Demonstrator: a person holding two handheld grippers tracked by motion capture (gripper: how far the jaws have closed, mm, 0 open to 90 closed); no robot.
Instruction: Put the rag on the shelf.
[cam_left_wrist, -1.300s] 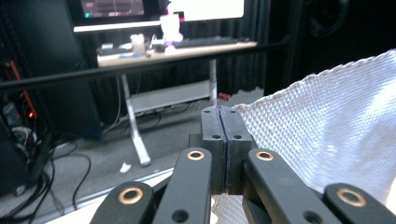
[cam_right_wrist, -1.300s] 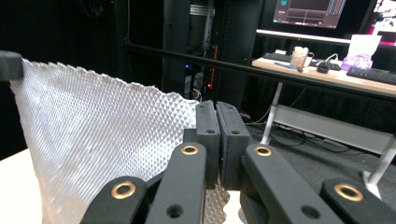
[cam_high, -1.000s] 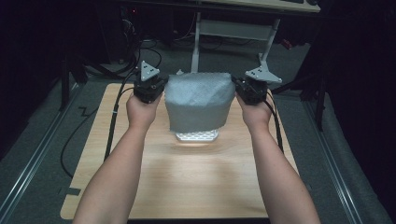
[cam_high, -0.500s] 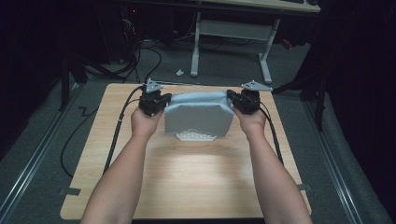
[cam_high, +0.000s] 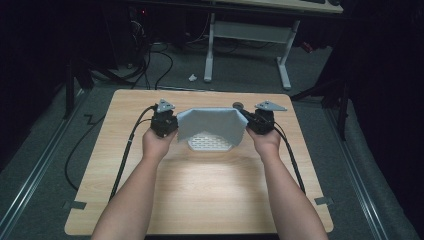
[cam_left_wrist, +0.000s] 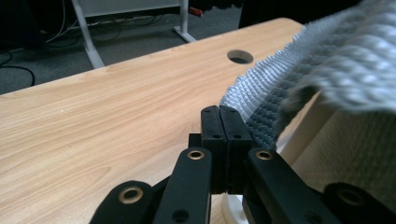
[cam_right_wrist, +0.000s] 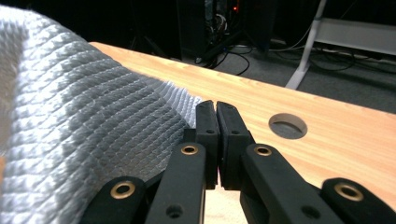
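A grey waffle-weave cloth (cam_high: 210, 122) is stretched between both grippers just above the table. My left gripper (cam_high: 171, 126) is shut on its left corner, and my right gripper (cam_high: 250, 122) is shut on its right corner. Below the cloth's front edge a white perforated basket (cam_high: 210, 144) rests on the table, its back part hidden by the cloth. In the left gripper view the jaws (cam_left_wrist: 226, 112) are pressed together with the cloth (cam_left_wrist: 327, 56) running off to the right. In the right gripper view the jaws (cam_right_wrist: 215, 109) pinch the cloth (cam_right_wrist: 79, 107) at its corner.
The wooden table (cam_high: 200, 195) has a round cable hole (cam_high: 238, 105) behind the cloth, which also shows as the hole (cam_right_wrist: 287, 125) in the right gripper view. Gripper cables trail along both forearms. A white desk frame (cam_high: 247, 35) and floor cables lie beyond the far edge.
Both hands have sunk toward the table with the cloth still held. The cloth now hangs shorter and lower, draped over the back of the white basket.
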